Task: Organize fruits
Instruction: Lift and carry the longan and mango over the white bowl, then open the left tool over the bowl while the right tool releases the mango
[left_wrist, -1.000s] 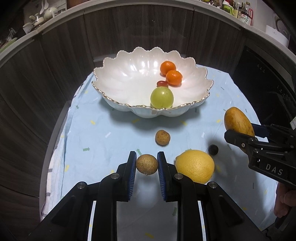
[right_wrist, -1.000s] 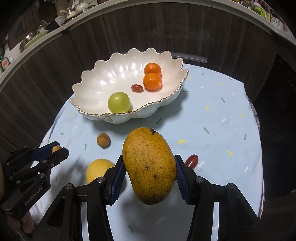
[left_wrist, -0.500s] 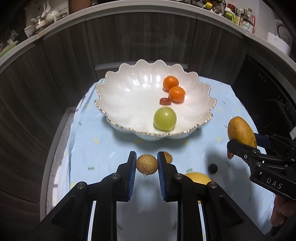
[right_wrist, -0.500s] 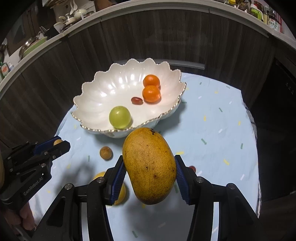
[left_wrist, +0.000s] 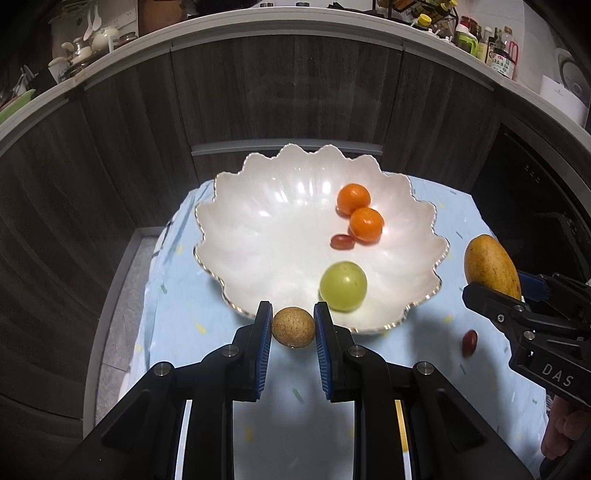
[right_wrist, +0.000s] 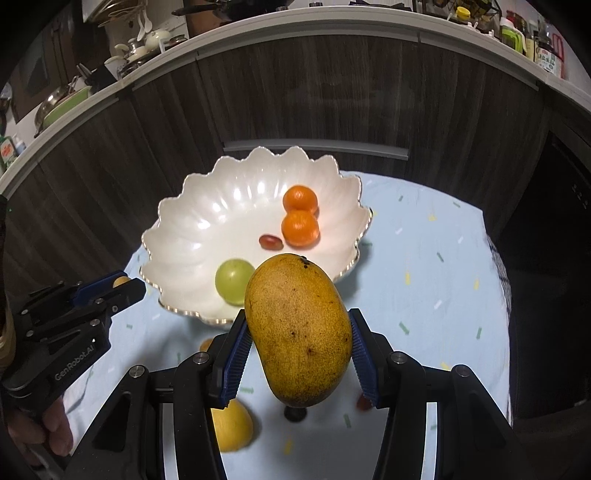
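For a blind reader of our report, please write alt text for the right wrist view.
The right gripper holds a mango above a light blue tablecloth, in front of a white scalloped bowl. The bowl holds two oranges, a green fruit and a small red fruit. The left gripper enters from the left with a small brown fruit.

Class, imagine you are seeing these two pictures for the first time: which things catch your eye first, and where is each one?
The big yellow mango fills the foreground, clamped in the right gripper above the blue tablecloth. Behind it sits the white scalloped bowl, holding two oranges, a green fruit and a small red one. The left gripper pinches a small brown fruit at the bowl's near rim.
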